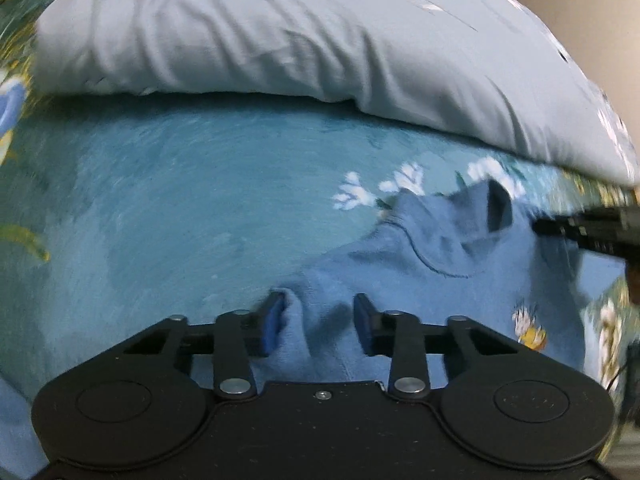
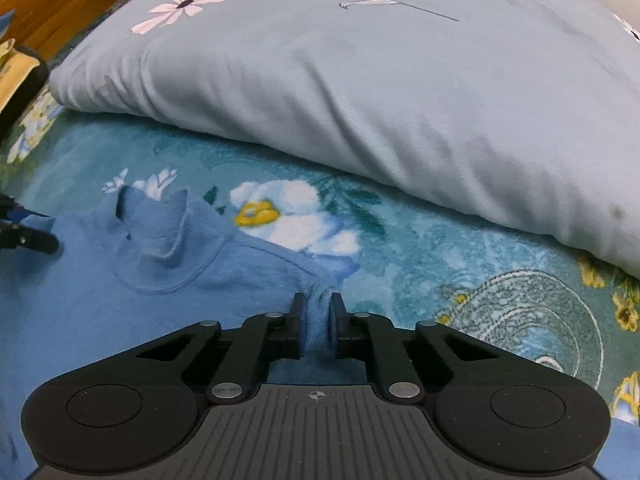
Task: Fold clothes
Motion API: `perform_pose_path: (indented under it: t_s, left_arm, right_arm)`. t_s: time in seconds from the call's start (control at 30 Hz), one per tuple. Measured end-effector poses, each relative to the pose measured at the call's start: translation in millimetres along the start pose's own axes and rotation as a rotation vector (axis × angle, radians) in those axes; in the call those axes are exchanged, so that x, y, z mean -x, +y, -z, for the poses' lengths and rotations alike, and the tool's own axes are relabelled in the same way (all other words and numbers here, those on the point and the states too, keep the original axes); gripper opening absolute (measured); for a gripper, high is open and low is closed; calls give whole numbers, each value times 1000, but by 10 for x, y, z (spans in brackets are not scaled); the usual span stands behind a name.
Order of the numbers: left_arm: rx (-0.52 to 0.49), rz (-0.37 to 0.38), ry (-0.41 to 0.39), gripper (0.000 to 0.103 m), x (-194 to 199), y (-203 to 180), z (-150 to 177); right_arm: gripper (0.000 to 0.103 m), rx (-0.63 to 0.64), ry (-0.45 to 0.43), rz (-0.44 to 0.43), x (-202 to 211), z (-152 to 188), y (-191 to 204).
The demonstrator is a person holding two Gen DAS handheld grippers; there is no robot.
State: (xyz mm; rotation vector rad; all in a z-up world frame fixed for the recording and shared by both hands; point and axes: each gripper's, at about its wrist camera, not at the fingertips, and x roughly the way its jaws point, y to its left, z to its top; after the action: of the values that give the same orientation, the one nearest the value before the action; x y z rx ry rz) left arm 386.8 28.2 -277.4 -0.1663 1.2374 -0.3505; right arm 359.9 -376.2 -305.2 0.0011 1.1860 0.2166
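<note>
- A blue garment (image 2: 120, 280) lies spread on the floral blanket (image 2: 460, 264) of a bed, its collar (image 2: 160, 224) pointing toward a pale grey-blue pillow (image 2: 360, 100) just beyond it.
- The right gripper (image 2: 318, 322) is pressed almost together, pinching a gathered fold at the garment's shoulder edge, near the white-and-yellow flower print (image 2: 292, 216).
- In the left wrist view, the left gripper (image 1: 316, 322) stands partly spread over the opposite shoulder; cloth bunches between its fingers and touches the left pad (image 1: 274, 322), while the other pad seems clear of it, so no firm pinch shows yet.
- A small cartoon motif (image 1: 530, 328) marks the garment's front, off to the right in that view.
- Judgement: the step in hand appears to be taking both shoulders before a first fold.
- To do it well, the left pinch probably needs to close fully on the fabric, both grips should hold matching points, and any lift should be even, keeping the cloth taut and away from the pillow.
</note>
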Motion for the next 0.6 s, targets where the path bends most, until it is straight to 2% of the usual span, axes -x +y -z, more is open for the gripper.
perform_pose_path:
  t_s: [0.07, 0.17, 0.33, 0.47, 0.6]
  left_arm:
    - [-6, -41, -15, 3, 19, -16, 19]
    - [-80, -92, -47, 1, 34, -136, 73]
    - [-125, -149, -131, 1, 84, -257, -17]
    - [-141, -130, -144, 1, 77, -314, -229]
    - [-156, -126, -152, 1, 65, -322, -303]
  right_arm:
    - [6, -8, -13, 9, 47, 18, 0]
    - [6, -14, -34, 27, 128, -11, -22]
    - [5, -5, -70, 67, 216, -65, -13]
    - [5, -45, -105, 113, 301, -130, -142]
    - [5, -69, -105, 136, 326, -163, -249]
